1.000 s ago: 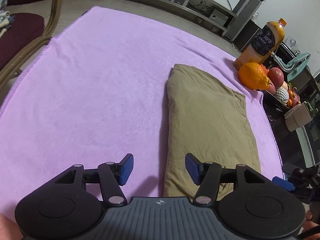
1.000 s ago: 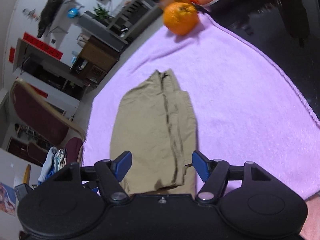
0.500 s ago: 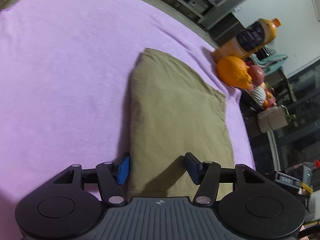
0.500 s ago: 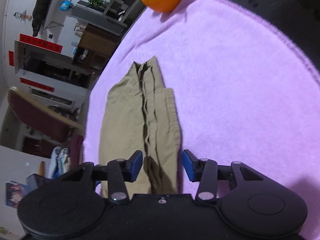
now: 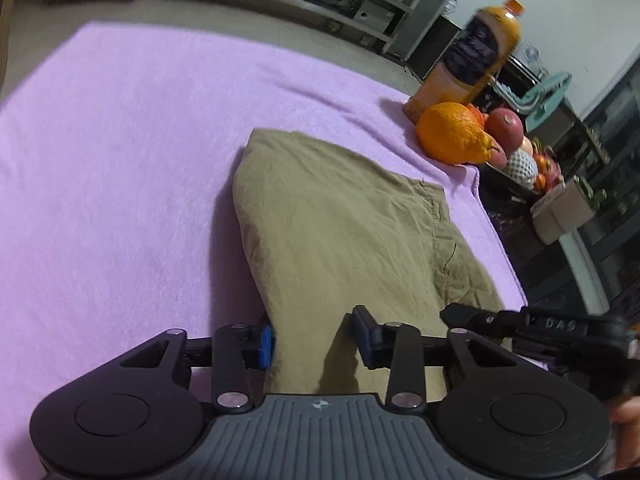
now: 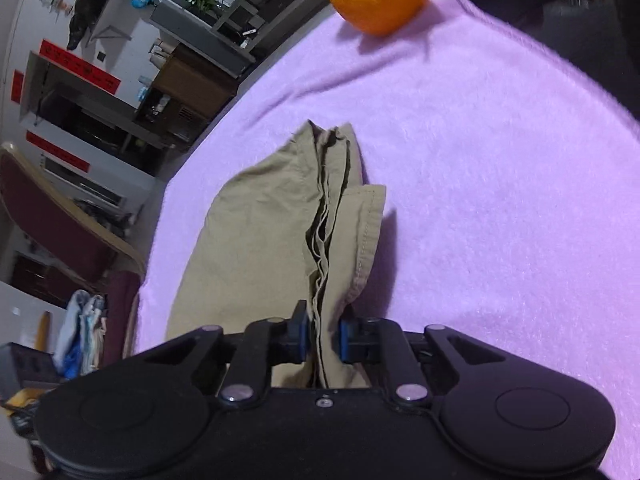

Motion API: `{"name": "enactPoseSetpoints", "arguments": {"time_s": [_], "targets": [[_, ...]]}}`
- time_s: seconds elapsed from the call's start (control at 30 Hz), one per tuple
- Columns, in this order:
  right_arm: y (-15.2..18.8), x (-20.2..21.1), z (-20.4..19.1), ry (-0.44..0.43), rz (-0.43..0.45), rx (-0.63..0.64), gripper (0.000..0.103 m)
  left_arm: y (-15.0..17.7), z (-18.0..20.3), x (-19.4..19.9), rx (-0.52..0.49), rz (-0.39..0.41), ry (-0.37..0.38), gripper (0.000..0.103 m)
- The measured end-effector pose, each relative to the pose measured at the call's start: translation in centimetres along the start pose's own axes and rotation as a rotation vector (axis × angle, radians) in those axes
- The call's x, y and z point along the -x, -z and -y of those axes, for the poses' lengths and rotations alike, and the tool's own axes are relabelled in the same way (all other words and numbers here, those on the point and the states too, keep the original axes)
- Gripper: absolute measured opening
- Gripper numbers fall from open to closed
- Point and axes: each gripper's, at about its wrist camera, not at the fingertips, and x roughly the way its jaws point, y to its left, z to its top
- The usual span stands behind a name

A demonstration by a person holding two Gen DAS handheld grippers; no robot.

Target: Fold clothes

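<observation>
Right wrist view: right gripper point(image 6: 323, 336) fingers being closed on bunched near edge of khaki garment point(image 6: 256, 240), layers pinched between blue pads. Left wrist view: left gripper point(image 5: 314, 340) fingers being held apart, straddling garment's near-left corner, not yet clamped. Garment lying part-folded on purple blanket point(image 5: 120, 160) over counter. Advice: left corner being clamped before lift; both corners being raised level, all layers kept together, orange point(image 5: 452, 138) being avoided.

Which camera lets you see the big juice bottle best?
The left wrist view. The juice bottle stands whole at the blanket's far corner, behind the orange. The right wrist view shows the orange but no bottle.
</observation>
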Motion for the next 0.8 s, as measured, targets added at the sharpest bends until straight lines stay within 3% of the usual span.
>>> {"name": "enactPoseSetpoints", "arguments": {"time_s": [0.17, 0.3, 0.63, 0.7, 0.73, 0.8], "targets": [[0.4, 4.9, -2.8, 0.017, 0.050, 0.056, 0.010, 0.5, 4.1, 2.8, -0.102, 0.041, -0.011, 0.030], [0.0, 9.8, -2.0, 0.037, 0.087, 0.082, 0.010, 1.2, 8.9, 4.1, -0.169, 0.076, 0.019, 0.030], [-5.2, 16.5, 4.2, 0.188, 0.219, 0.124, 0.010, 0.1, 20.1, -3.0, -0.254, 0.095, 0.075, 0.031], [-6.2, 16.4, 5.5, 0.208, 0.242, 0.129, 0.010, -0.1, 21.1, -5.1, -0.261, 0.092, 0.068, 0.034], [-6.7, 15.9, 6.3, 0.215, 0.249, 0.128, 0.010, -0.1, 21.5, -6.4, -0.261, 0.082, 0.058, 0.040], [-7.6, 14.3, 8.4, 0.238, 0.253, 0.127, 0.013, 0.0, 21.1, -10.0, -0.248, 0.016, -0.021, 0.047]]}}
